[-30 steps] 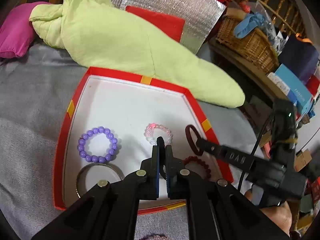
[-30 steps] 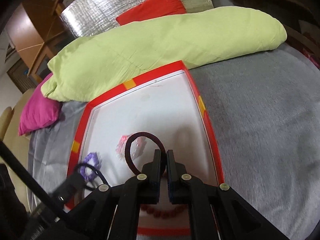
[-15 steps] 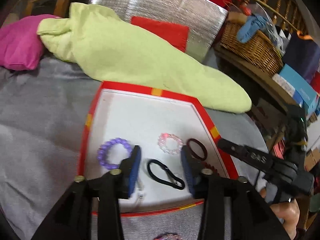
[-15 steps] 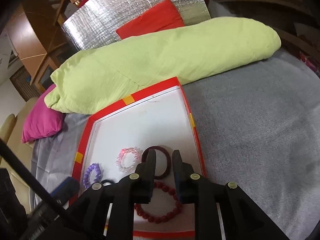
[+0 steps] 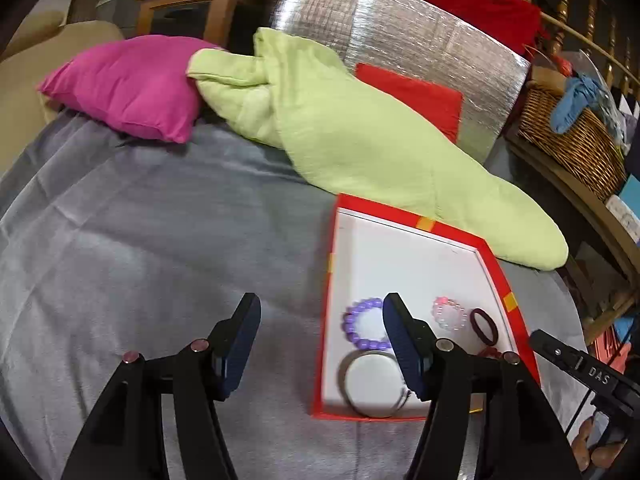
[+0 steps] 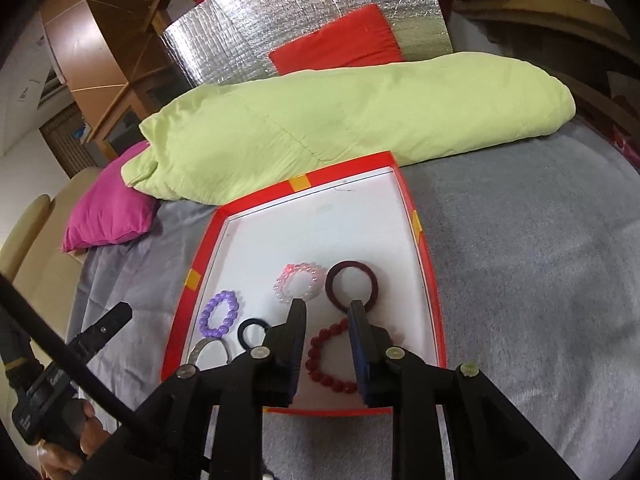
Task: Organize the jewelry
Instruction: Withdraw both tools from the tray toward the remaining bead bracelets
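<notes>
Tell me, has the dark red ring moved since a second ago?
Yes. It was up in the right gripper then; now the dark red ring lies flat in the red box, beside the pink bracelet. The jaws have just been opening, nothing between them.

One red box [image 6: 424, 256] sits on the grey cover, and six rings of jewelry lie in it. Three are beaded bracelets — one purple [image 6: 220, 314] at nine o'clock, one pink and clear [image 6: 299, 282] at the centre, one dark red [image 6: 326, 360] at six. One maroon band [image 6: 352, 286] lies at three o'clock, one small black loop [image 6: 252, 330] and one silver bangle [image 6: 210, 354] at seven. Two cushions — one magenta [image 6: 110, 210], one red [image 6: 340, 42]. One green quilt [image 6: 340, 120]. One wicker basket [image 5: 572, 140].
</notes>
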Action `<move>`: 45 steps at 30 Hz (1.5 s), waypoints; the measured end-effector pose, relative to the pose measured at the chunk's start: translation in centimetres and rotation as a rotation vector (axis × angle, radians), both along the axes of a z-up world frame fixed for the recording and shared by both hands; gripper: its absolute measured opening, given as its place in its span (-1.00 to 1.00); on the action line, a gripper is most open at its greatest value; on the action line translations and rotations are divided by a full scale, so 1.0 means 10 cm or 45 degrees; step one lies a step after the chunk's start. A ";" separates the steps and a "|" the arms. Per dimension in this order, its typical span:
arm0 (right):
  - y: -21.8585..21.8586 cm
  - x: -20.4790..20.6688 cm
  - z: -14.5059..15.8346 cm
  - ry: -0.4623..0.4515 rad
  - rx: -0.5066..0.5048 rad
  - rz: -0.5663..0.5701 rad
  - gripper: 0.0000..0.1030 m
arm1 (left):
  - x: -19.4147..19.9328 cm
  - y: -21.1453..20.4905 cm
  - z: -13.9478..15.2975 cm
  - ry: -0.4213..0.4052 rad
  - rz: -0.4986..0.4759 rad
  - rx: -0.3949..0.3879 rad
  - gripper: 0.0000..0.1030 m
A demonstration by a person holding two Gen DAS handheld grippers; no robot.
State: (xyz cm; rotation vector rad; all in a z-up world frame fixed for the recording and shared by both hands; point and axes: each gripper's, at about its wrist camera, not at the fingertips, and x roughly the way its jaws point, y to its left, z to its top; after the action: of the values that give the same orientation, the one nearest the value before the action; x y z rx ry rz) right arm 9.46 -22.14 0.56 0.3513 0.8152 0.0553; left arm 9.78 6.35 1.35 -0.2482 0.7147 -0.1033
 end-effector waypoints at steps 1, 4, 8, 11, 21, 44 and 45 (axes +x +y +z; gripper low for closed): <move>0.01 -0.02 0.00 -0.001 0.001 0.003 -0.54 | -0.01 0.04 0.00 0.004 0.010 -0.004 0.28; 0.03 -0.09 0.03 -0.010 0.014 0.010 -0.54 | -0.06 0.10 0.00 0.007 0.026 -0.008 0.32; 0.03 -0.22 0.10 -0.033 0.025 0.014 -0.54 | -0.16 0.13 0.02 0.012 0.023 0.003 0.33; 0.04 -0.32 0.12 -0.033 0.013 0.024 -0.54 | -0.25 0.11 0.01 0.020 0.010 0.026 0.35; 0.02 -0.79 -0.06 0.078 0.017 0.071 -0.54 | -0.50 -0.16 -0.13 0.103 -0.138 0.194 0.39; 0.82 -0.99 -0.55 0.257 -0.265 0.385 -0.28 | -0.51 -0.41 -0.45 0.280 -0.265 0.378 0.39; 0.83 -1.00 -0.56 0.254 -0.292 0.385 -0.36 | -0.50 -0.41 -0.45 0.281 -0.264 0.378 0.39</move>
State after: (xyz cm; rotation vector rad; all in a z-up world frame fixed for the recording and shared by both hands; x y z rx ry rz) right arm -0.49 -13.84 -5.04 0.0137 1.0568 0.2100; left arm 4.79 2.21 -3.19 0.1014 0.9630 -0.1670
